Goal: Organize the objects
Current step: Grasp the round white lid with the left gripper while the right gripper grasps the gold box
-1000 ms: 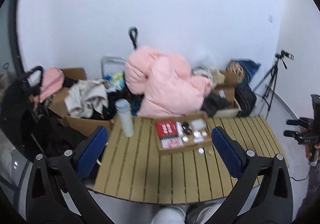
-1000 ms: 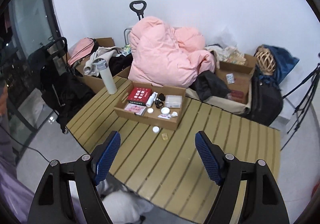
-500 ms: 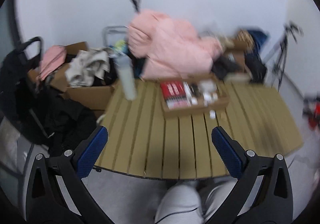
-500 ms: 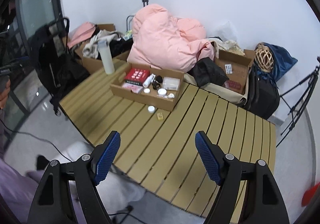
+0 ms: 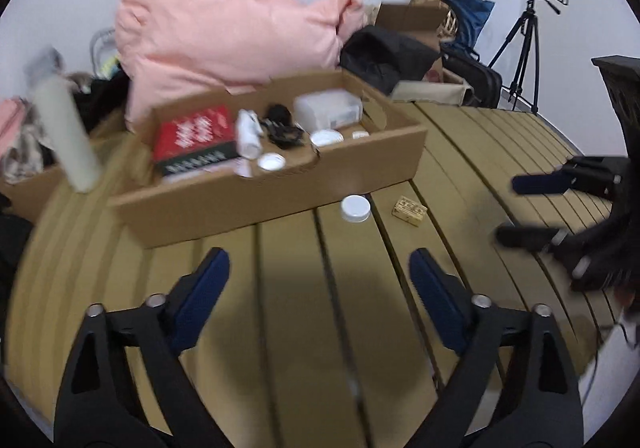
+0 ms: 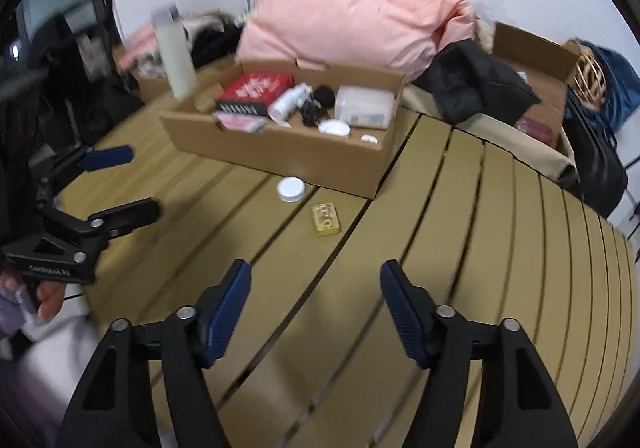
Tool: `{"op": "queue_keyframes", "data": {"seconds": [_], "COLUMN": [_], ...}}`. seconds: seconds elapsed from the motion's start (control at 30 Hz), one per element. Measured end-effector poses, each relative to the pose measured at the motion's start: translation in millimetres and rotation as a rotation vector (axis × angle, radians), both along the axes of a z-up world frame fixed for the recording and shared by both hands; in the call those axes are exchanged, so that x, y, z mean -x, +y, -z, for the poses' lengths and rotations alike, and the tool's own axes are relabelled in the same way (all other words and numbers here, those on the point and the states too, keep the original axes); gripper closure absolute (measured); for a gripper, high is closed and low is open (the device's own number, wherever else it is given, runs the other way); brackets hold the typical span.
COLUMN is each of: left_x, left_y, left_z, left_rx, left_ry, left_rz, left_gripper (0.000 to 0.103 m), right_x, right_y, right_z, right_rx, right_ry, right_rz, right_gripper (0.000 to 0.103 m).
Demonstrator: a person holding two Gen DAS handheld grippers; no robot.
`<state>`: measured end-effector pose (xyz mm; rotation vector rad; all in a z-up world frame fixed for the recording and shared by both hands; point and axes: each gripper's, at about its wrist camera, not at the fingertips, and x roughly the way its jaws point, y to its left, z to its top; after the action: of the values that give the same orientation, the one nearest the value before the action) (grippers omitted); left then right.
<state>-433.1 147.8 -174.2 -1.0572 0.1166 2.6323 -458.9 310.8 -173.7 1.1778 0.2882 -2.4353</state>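
A shallow cardboard tray [image 5: 248, 199] [image 6: 288, 155] stands on the slatted table [image 5: 304, 308] [image 6: 500, 248]. It holds a red box [image 5: 192, 133] [image 6: 256, 85], a white bottle [image 5: 247, 133], a clear plastic case [image 5: 328, 107] [image 6: 364, 103], black cords and white lids. In front of the tray lie a white round lid [image 5: 355, 207] [image 6: 291, 188] and a small gold packet [image 5: 409, 210] [image 6: 327, 219]. My left gripper [image 5: 320, 272] [image 6: 128, 183] is open and empty, short of the lid. My right gripper [image 6: 316, 282] [image 5: 512, 207] is open and empty, short of the packet.
A pale tall flask [image 5: 66, 135] [image 6: 176, 51] stands left of the tray. A pink padded coat [image 5: 224, 27] [image 6: 340, 7], black bags, cardboard boxes [image 6: 532, 59] and a tripod [image 5: 524, 35] crowd the far side of the table.
Both grippers have moved forward and down over the table, much nearer the tray, lid and packet. Each gripper now shows in the other's view. Both stay open.
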Motion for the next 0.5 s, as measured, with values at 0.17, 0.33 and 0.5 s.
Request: {"op": "queue_keyframes", "data": {"seconds": [0.17, 0.33, 0.5], "left_x": [42, 68, 78], "left_y": [23, 32, 45], "left_z": [38, 53, 54], "left_rx": [0.017, 0.013, 0.023], "left_ry": [-0.078, -0.141, -0.141], "left_rz": [0.024, 0.01, -0.021], "left_gripper": [0.03, 0.034, 0.042], "right_x": [42, 66, 73], "right_y": [-28, -24, -6], "right_z": [41, 61, 62], "right_rx": [-0.068, -0.044, 0.041], "right_ry": [-0.002, -0.015, -0.049], "right_rz": [-0.043, -0.051, -0.037], "right_gripper": [0.056, 0.079, 0.079]}}
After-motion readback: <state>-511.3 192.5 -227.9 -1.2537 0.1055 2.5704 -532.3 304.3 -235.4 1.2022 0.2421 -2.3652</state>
